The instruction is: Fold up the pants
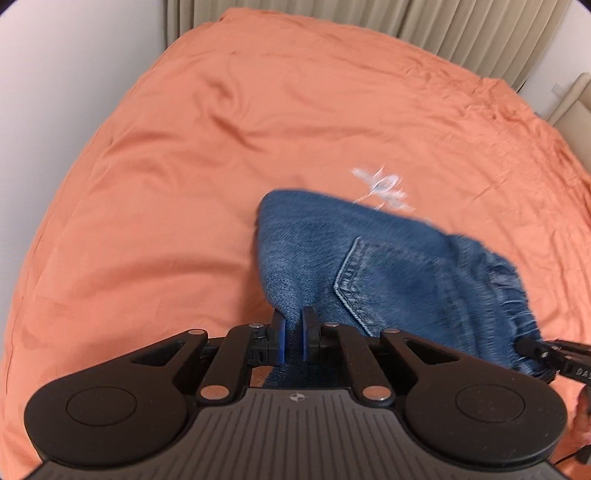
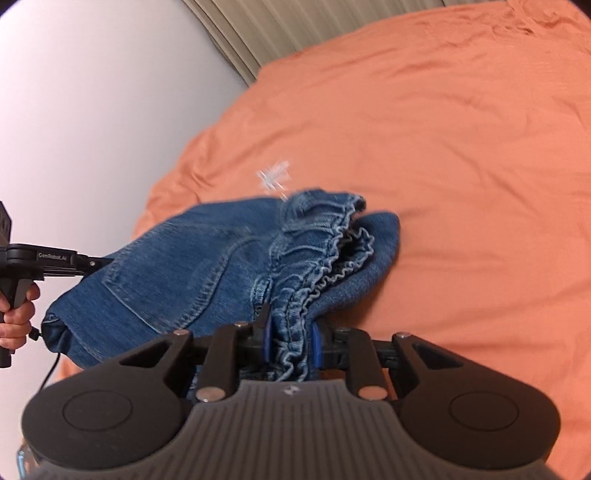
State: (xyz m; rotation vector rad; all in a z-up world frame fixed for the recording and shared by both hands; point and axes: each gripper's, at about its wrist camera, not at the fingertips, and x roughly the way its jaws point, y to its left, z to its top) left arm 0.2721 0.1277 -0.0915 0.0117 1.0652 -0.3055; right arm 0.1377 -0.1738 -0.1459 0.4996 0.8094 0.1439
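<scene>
Blue denim pants (image 1: 388, 266) hang bunched between both grippers above an orange bed cover (image 1: 184, 155). My left gripper (image 1: 293, 328) is shut on a fold of the denim beside a back pocket (image 1: 354, 273). The right gripper (image 1: 532, 349) enters that view from the right edge, clamped on the gathered waistband. In the right wrist view, my right gripper (image 2: 290, 332) is shut on the ruffled elastic waistband (image 2: 317, 236) of the pants (image 2: 177, 269). The left gripper (image 2: 98, 263) reaches in from the left and bites the denim's far edge, a person's hand (image 2: 16, 317) on its handle.
The orange bed cover (image 2: 461, 147) fills most of both views, with a small pale embroidered mark (image 1: 384, 186) just beyond the pants. A white wall (image 2: 92, 92) and beige pleated curtains (image 1: 461, 33) border the bed. A pale furniture edge (image 1: 570, 98) stands at the far right.
</scene>
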